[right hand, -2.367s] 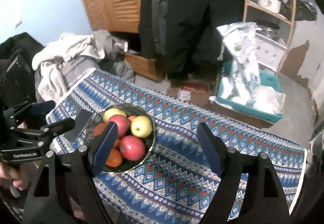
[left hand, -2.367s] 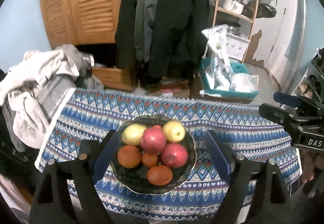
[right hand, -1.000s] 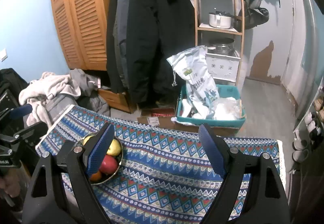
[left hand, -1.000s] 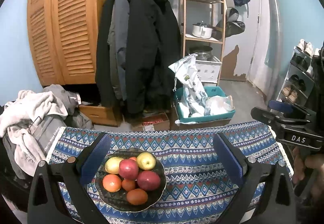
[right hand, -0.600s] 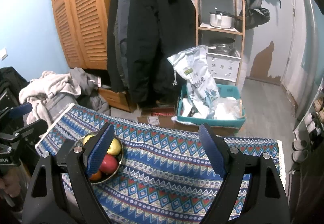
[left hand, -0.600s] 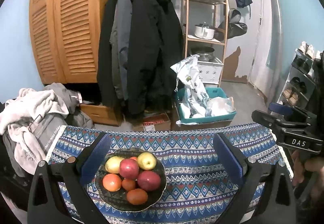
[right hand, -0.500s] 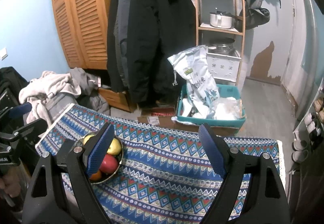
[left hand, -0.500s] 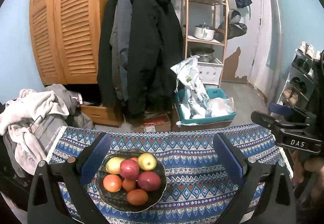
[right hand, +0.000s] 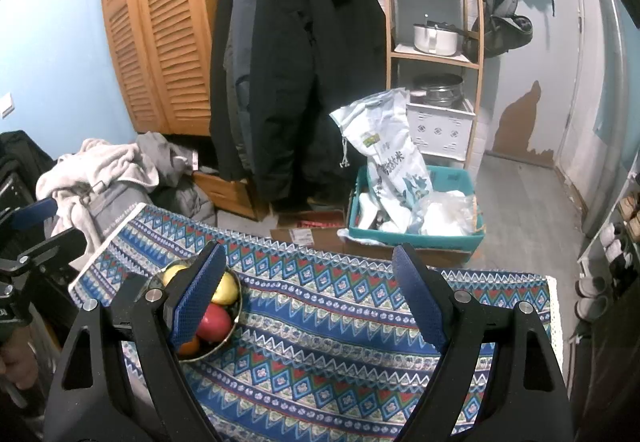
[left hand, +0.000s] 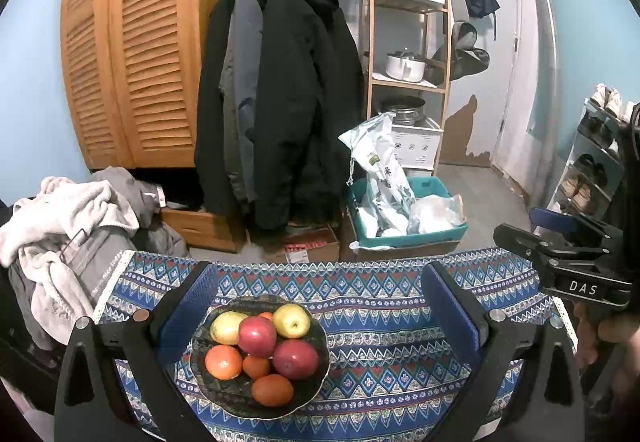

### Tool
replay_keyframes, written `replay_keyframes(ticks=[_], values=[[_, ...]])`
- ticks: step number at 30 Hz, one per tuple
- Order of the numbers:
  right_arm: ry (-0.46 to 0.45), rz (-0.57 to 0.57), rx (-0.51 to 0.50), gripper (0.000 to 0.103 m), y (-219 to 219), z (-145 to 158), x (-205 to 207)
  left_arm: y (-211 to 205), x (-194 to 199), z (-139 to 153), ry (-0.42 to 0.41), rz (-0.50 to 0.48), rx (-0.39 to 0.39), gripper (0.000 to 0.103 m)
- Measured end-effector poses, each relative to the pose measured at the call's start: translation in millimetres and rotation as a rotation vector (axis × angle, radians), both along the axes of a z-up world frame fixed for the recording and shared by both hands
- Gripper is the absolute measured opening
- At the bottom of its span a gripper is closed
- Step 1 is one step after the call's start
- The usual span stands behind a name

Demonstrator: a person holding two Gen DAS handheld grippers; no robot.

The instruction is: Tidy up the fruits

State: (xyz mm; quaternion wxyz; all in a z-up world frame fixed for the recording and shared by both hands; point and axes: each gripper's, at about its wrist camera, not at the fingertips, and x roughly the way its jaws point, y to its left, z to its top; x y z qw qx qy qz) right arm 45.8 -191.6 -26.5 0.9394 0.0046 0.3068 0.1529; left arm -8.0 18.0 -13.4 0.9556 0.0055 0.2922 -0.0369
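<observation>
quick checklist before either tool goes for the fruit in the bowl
1. Left tool open and empty: ok.
2. Right tool open and empty: ok.
3. Fruit all in the bowl, none loose on the cloth: ok.
4. Top red apple unobstructed from above: ok.
5. Bare cloth to the right of the bowl for setting fruit down: ok.
6. Second container for sorting: cannot tell, none in view.

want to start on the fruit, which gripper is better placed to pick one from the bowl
Probably left. The left gripper is open with the bowl and its fruit straight ahead between its fingers. The right gripper, also open, faces bare cloth, the bowl off behind its left finger.
</observation>
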Motion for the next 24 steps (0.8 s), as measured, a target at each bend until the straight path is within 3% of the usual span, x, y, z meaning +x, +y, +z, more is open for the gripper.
replay_keyframes(ticks=[24], values=[[0.000, 0.001, -0.001, 0.084, 2.4, 0.7, -0.4, 0.5, -4.1, 3.6, -0.005, 0.030, 0.001, 0.102]])
